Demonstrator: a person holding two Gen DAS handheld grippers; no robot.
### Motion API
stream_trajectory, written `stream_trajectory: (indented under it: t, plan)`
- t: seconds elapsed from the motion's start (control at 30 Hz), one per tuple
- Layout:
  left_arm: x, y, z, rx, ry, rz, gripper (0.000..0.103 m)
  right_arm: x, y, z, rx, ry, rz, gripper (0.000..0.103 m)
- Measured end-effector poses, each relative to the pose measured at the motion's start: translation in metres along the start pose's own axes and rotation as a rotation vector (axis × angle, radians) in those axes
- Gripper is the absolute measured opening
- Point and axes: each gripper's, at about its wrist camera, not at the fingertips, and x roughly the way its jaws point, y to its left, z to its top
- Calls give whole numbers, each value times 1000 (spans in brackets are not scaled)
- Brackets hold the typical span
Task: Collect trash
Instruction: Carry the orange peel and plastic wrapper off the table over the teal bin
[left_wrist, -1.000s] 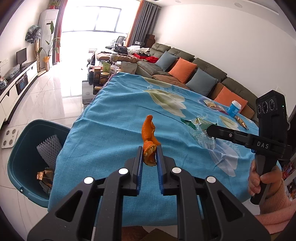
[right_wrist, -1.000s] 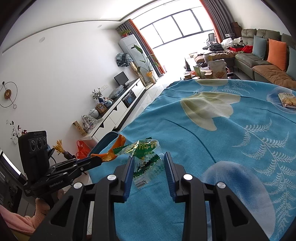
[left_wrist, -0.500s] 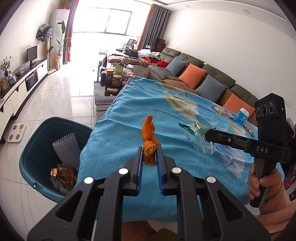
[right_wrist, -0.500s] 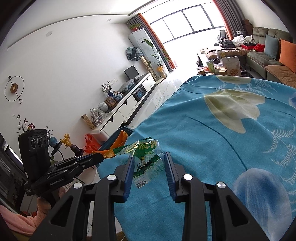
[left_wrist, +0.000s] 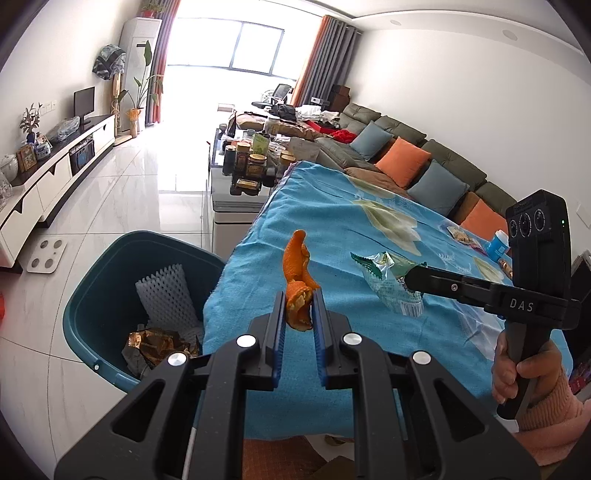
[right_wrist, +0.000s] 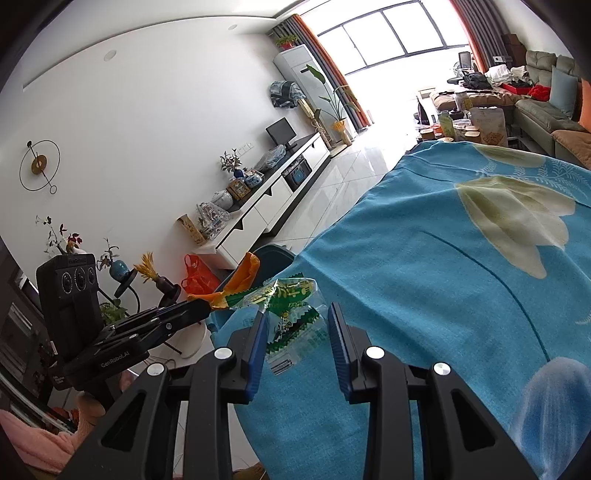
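Note:
My left gripper (left_wrist: 299, 314) is shut on an orange peel (left_wrist: 297, 275) that stands up between its blue pads, above the near corner of the blue-clothed table (left_wrist: 332, 221). My right gripper (right_wrist: 297, 325) is shut on a crumpled green and clear snack wrapper (right_wrist: 291, 310), which also shows at the tip of the right gripper (left_wrist: 413, 280) in the left wrist view. The teal trash bin (left_wrist: 96, 295) stands on the floor left of the table, holding white foam and a brown foil wrapper (left_wrist: 155, 341). In the right wrist view the left gripper (right_wrist: 207, 304) carries the peel (right_wrist: 240, 278) just over the bin's rim (right_wrist: 273, 253).
A snack packet (left_wrist: 461, 236), a small blue bottle (left_wrist: 498, 245) and a wrapped stick lie at the table's far right. A low table with jars (left_wrist: 251, 166) stands beyond it, a sofa (left_wrist: 406, 158) on the right, a white TV cabinet (left_wrist: 48, 188) on the left.
Both grippers have swung left toward the table's edge with their loads still held. The bin has come further into the left wrist view and now shows in the right wrist view.

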Motion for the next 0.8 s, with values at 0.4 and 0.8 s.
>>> stream_trajectory:
  t: [0.4, 0.8]
  plan:
    - [-10, 25, 2, -38, -16, 50, 14, 20, 13, 7, -22, 30, 39, 31]
    - [-16, 48, 0, -80, -24, 88, 14, 48, 32, 16, -51, 72, 66, 31]
